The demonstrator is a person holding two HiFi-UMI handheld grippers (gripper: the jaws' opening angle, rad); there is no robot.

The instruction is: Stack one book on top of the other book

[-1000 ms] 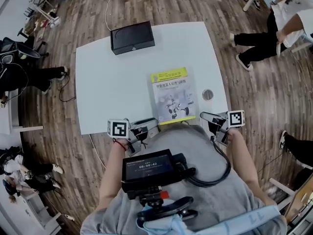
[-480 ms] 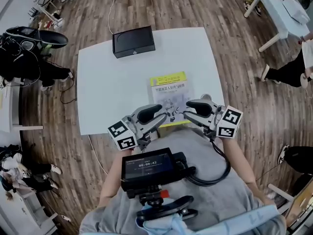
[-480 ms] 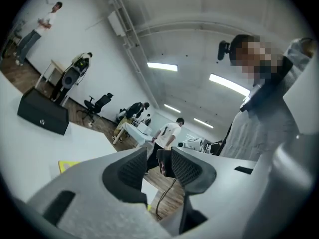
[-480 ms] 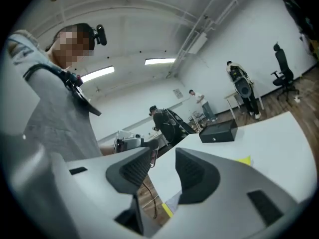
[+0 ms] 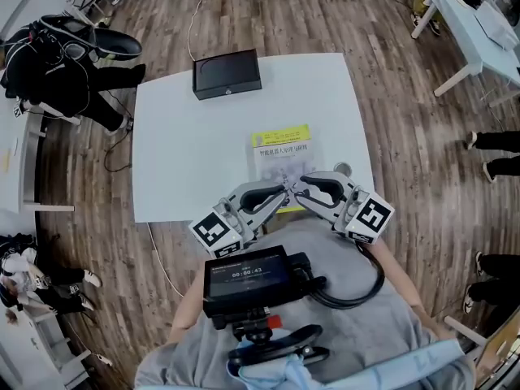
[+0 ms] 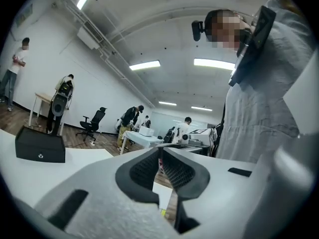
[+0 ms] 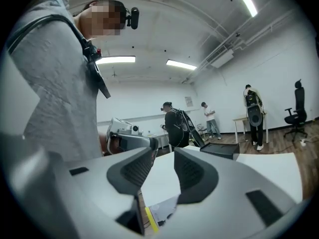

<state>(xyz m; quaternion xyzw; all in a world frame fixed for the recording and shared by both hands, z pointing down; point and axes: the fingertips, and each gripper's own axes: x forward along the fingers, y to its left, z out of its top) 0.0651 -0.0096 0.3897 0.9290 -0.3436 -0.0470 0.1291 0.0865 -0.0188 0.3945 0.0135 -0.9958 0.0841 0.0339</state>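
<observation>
A white table (image 5: 187, 153) stands on a wooden floor (image 5: 406, 136), with people and other furniture around the edges of the room. Everything below is placed from the book (image 5: 280, 145), which lies flat on the table, cover up, its yellow band on the far side. Its near edge lies by the table's near edge.

Left of the book and well beyond it, a black box (image 5: 227, 74) sits at the far end of the table. At the book's near edge the left gripper (image 5: 282, 191) is held level above it, pointing right. Its jaws have just been closing and now meet at the tips with nothing between them. Facing it tip to tip over the same edge, the right gripper (image 5: 298, 184) points left, also level, its jaws parted by a clear gap and holding nothing. Just right of the book a small round disc (image 5: 342, 169) rests on the table.
</observation>
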